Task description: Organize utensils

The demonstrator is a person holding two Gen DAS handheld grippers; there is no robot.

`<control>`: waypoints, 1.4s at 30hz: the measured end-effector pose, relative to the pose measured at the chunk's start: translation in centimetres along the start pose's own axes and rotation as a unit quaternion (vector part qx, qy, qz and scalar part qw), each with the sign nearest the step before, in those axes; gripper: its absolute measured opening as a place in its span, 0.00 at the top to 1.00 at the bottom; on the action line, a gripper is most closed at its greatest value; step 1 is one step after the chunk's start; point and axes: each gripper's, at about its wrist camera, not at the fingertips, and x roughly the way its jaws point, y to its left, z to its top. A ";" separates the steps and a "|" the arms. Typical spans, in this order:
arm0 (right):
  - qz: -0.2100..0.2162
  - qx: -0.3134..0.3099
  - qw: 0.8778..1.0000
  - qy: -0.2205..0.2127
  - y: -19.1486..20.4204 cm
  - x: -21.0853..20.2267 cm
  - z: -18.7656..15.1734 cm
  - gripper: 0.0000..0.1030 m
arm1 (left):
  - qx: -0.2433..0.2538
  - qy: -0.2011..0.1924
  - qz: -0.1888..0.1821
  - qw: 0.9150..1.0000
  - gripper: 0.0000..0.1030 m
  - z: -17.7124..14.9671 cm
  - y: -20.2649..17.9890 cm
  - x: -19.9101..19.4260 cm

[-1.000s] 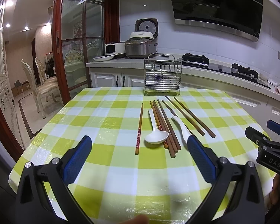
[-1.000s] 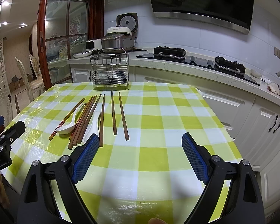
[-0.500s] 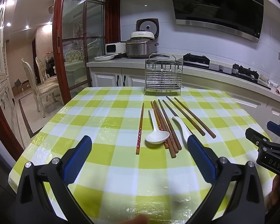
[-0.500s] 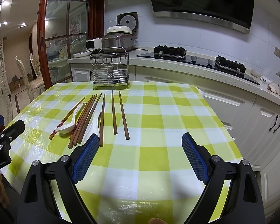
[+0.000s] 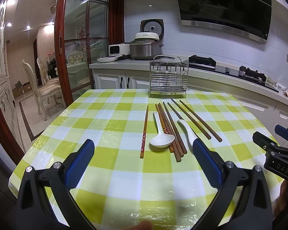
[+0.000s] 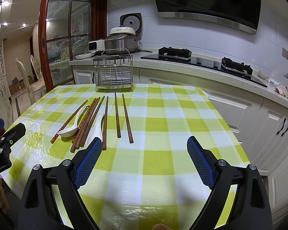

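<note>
Chopsticks [image 5: 170, 128] and two white spoons [image 5: 161, 139] lie mid-table on the green-checked tablecloth [image 5: 113, 126], before a wire utensil rack [image 5: 168, 79]; kitchen counter [image 6: 182, 62] behind; left gripper [image 5: 144, 150] and right gripper [image 6: 145, 149] gape wide, empty; nothing has shifted since earlier.

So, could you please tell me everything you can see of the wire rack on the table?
The rack is a boxy caddy of shiny metal wire, seemingly steel, with horizontal bars, a top frame and a hooped handle. It stands upright at the far edge of the checked table, just beyond the chopsticks, apart from them. It appears empty, though the wires blur its inside. Neither gripper touches it.
</note>
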 end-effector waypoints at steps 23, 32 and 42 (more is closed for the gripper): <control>0.000 0.001 1.000 0.000 -0.1 -0.1 -0.1 0.18 | -0.003 -0.002 0.001 1.000 0.04 0.0 0.2 -0.2; 0.000 0.001 1.000 0.000 -0.1 -0.2 -0.1 0.18 | -0.003 -0.001 0.001 1.000 0.04 0.0 0.2 -0.2; 0.000 0.000 0.999 0.036 -0.3 3.3 1.0 0.18 | 0.002 0.027 -0.034 0.999 0.04 1.5 0.2 2.8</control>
